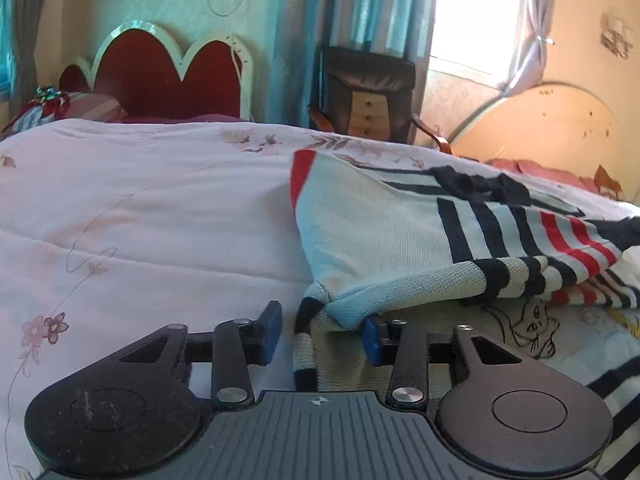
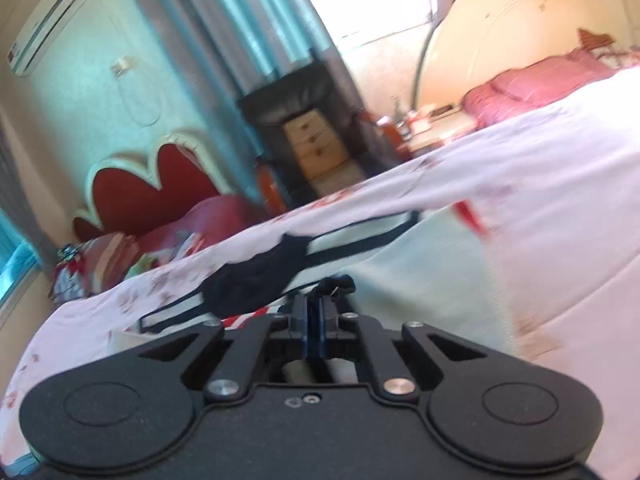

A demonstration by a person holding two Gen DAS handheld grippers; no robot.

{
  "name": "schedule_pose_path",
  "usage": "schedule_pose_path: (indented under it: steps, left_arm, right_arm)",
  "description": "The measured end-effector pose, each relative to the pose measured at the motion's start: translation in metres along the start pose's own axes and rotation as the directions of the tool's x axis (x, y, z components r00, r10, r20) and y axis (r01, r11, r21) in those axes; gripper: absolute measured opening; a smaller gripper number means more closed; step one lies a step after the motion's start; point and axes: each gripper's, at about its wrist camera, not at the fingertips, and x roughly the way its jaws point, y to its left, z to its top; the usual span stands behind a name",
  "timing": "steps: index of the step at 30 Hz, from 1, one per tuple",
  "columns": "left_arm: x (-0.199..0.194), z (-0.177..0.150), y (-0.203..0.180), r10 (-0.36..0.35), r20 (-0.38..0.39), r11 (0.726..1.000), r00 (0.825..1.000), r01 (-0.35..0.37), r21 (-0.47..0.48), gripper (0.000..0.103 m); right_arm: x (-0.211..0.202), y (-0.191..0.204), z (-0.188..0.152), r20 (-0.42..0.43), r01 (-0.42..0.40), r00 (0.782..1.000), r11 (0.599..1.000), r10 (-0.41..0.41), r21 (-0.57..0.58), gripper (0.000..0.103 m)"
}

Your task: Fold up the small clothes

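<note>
Striped sweater (image 1: 404,232) half-folded on bed (image 1: 160,208); right gripper (image 2: 314,308) pinched on dark hem, left gripper (image 1: 322,330) spread wide around sleeve corner. Mid-fold probably, next needs left closing before carrying over

Two wrist cameras, both low over the bed

The left view sits level, close to the quilt (image 1: 140,208), facing the red headboard (image 1: 160,80) and far window. The right view, tilted and blurred, faces likewise; both share the headboard, dark chair (image 2: 292,96) and striped sweater (image 1: 400,232).
</note>
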Motion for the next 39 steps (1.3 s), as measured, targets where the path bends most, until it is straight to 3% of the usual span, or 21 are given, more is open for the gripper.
schedule_pose_path:
  steps: [3,5,7,10,15,21,22,23,25,28,31,33,34,36,37,39]
  left_arm:
    - [-0.006,0.002,-0.001,-0.016,0.02,1.0,1.0,0.016,-0.004,0.032]
    - [-0.01,0.007,-0.002,-0.025,0.036,1.0,0.999,0.025,-0.011,0.032]
    - [-0.004,0.008,0.001,-0.024,0.003,1.0,1.0,0.024,-0.021,0.032]
    - [0.002,0.004,0.018,-0.059,-0.007,0.99,0.998,0.057,-0.132,0.032]
    - [0.006,-0.003,0.021,-0.064,-0.012,0.984,0.998,0.061,-0.168,0.032]
    - [0.002,0.003,0.02,-0.088,-0.064,0.992,0.994,0.082,-0.098,0.033]
    - [-0.005,0.004,0.021,-0.093,-0.068,0.993,0.993,0.088,-0.074,0.038]
    - [-0.016,0.005,0.02,-0.092,-0.052,0.995,0.994,0.089,-0.051,0.056]
    - [-0.04,0.012,0.01,-0.089,0.038,0.996,0.995,0.089,0.006,0.07]
    - [-0.035,0.029,-0.02,-0.162,0.075,0.986,0.984,0.158,0.059,0.07]
    - [0.008,0.033,-0.042,-0.202,-0.007,0.979,0.979,0.202,0.036,0.07]
    - [0.03,0.026,-0.051,-0.182,-0.097,0.981,0.978,0.187,0.042,0.07]
    - [0.028,0.025,-0.053,-0.182,-0.084,0.98,0.98,0.188,0.063,0.071]
    - [0.021,0.035,-0.049,-0.206,-0.044,0.978,0.978,0.207,0.035,0.071]
    - [0.017,0.042,-0.045,-0.214,0.008,0.977,0.977,0.213,0.027,0.071]
    - [0.025,0.06,-0.04,-0.199,0.036,0.979,0.979,0.198,0.038,0.071]
  right_arm:
    - [0.012,-0.016,-0.006,-0.088,0.014,0.996,0.999,-0.012,0.03,0.006]
    - [0.01,-0.017,-0.012,-0.088,0.019,0.996,1.0,-0.017,0.021,0.006]
    - [0.011,-0.017,-0.017,-0.091,0.017,0.996,0.999,-0.014,0.033,0.006]
    - [0.016,-0.018,-0.021,-0.106,0.024,0.994,0.999,-0.021,0.027,0.006]
    - [0.004,-0.01,-0.02,-0.084,-0.005,0.996,1.0,0.004,-0.009,0.006]
    - [0.016,-0.019,-0.034,-0.15,0.042,0.988,0.999,-0.043,-0.013,0.006]
    - [0.015,-0.019,-0.035,-0.151,0.04,0.988,0.999,-0.042,-0.015,0.006]
    - [0.012,-0.019,-0.033,-0.146,0.033,0.989,0.999,-0.034,-0.013,0.011]
    - [-0.004,-0.014,-0.028,-0.088,0.033,0.995,0.999,-0.036,-0.037,0.02]
    - [-0.013,0.002,-0.019,-0.04,-0.027,0.999,0.994,0.023,-0.106,0.018]
    - [0.015,0.021,-0.022,-0.107,-0.038,0.994,0.984,0.019,-0.174,0.017]
    - [0.033,0.026,-0.031,-0.155,-0.011,0.988,0.977,-0.023,-0.214,0.014]
    - [0.042,0.024,-0.038,-0.194,0.026,0.978,0.97,-0.075,-0.241,0.012]
    - [0.036,0.021,-0.036,-0.192,0.015,0.979,0.971,-0.062,-0.239,0.014]
    - [0.03,0.022,-0.031,-0.178,0.009,0.983,0.972,-0.052,-0.236,0.02]
    - [0.021,0.024,-0.021,-0.109,-0.013,0.994,0.971,-0.014,-0.241,0.022]
